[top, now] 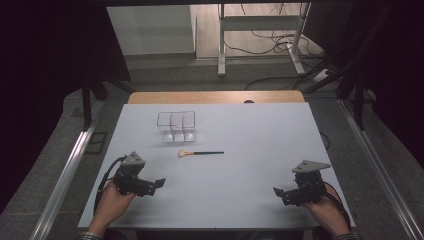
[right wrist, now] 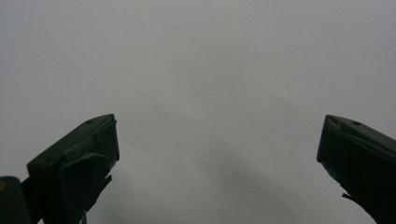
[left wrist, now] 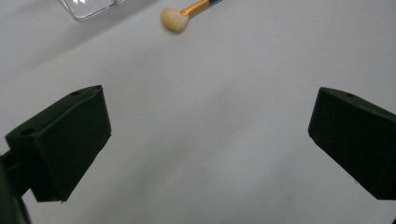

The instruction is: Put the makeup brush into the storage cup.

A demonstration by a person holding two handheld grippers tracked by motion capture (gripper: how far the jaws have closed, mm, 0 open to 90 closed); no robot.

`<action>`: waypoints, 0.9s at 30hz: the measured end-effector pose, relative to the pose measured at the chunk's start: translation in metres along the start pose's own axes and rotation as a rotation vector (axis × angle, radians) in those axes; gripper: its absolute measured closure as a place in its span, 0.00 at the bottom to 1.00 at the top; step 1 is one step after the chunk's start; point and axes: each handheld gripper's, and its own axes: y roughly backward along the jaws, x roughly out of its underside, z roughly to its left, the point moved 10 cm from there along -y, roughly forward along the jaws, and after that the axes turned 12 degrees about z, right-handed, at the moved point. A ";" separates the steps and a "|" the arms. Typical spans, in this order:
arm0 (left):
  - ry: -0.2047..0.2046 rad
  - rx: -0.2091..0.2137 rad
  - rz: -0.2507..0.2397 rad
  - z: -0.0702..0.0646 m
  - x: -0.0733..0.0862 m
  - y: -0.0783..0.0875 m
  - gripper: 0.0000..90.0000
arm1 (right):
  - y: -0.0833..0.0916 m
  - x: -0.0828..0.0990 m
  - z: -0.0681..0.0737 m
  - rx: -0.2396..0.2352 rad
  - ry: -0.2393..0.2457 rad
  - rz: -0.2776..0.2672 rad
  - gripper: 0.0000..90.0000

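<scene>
My left gripper [top: 159,183] sits at the lower left of the high view, jaws wide apart and empty. My right gripper [top: 276,191], lower right, is likewise spread and empty. The brush [top: 199,153] lies mid-frame, just below the clear box [top: 176,124], well apart from both.

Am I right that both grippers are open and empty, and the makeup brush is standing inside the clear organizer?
Not quite. The left gripper and right gripper are indeed open and empty, but the makeup brush is not in the clear organizer. It lies flat on the table just in front of the organizer, as the high view shows.
</scene>
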 end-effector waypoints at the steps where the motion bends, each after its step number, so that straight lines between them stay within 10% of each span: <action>1: 0.002 -0.001 -0.001 0.001 -0.002 -0.001 0.00 | 0.000 0.000 0.000 0.001 -0.001 -0.001 0.00; 27: -0.015 0.010 -0.005 0.007 -0.041 -0.016 0.00 | -0.002 -0.001 -0.004 0.006 -0.046 -0.007 0.00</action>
